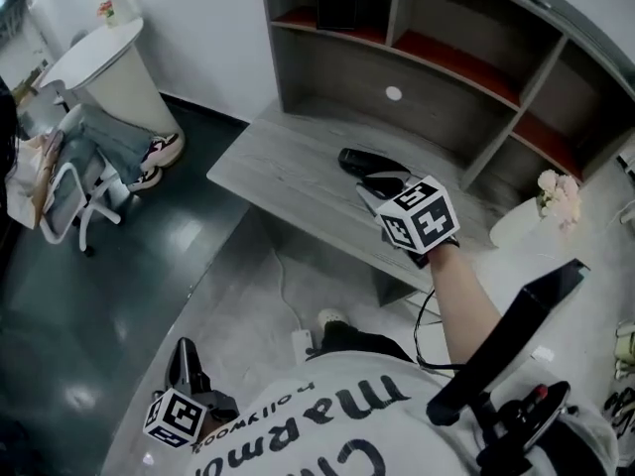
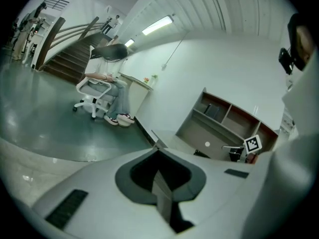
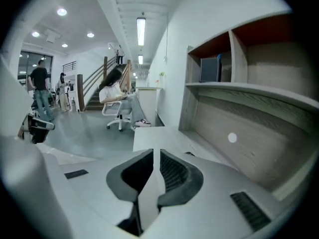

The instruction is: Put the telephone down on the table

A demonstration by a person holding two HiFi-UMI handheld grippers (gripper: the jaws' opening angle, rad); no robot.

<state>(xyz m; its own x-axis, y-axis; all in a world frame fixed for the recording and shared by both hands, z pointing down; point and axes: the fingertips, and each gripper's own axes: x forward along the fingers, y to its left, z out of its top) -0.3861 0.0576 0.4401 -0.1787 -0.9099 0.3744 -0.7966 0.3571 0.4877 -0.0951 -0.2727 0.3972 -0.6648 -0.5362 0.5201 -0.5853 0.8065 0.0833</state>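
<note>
the telephone (image 1: 365, 161) lies flat on the table (image 1: 278, 167), right where the job wants it, the right gripper (image 1: 377, 190) at its near end with jaws nearly together on nothing, the left gripper (image 1: 183, 353) closed and empty down low, so i'd say only drawing clear remains.

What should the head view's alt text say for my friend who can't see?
A black telephone lies on a grey table, with the right hand-held gripper right next to it. The left hand-held gripper hangs low at the person's side.
</note>
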